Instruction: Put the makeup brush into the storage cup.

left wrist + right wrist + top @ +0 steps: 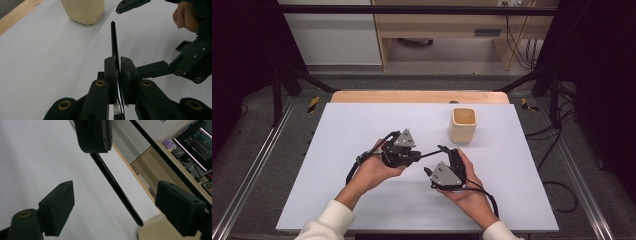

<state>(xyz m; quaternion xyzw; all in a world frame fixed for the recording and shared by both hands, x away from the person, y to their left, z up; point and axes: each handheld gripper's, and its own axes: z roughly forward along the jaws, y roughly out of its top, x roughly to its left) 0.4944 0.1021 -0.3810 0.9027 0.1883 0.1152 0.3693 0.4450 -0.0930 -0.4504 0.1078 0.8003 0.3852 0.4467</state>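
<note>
A thin black pen (432, 153) is clamped between the jaws of my left gripper (414, 156), which is shut on it. In the left gripper view the pen (113, 37) sticks out forward from the left gripper (118, 62) toward the cream cup (83, 10). My right gripper (437, 159) faces it from the right. Its jaws stand wide apart in the right gripper view (120, 207), and the pen (115, 186) runs between them without touching either pad. The left gripper's closed jaw tips (93, 135) show at the top of that view.
A cream square cup (462, 125) stands upright at the back right of the white tabletop (362, 190), just beyond the pen's tip. A wooden edge (419, 96) borders the far side. Cables trail from both grippers toward the person.
</note>
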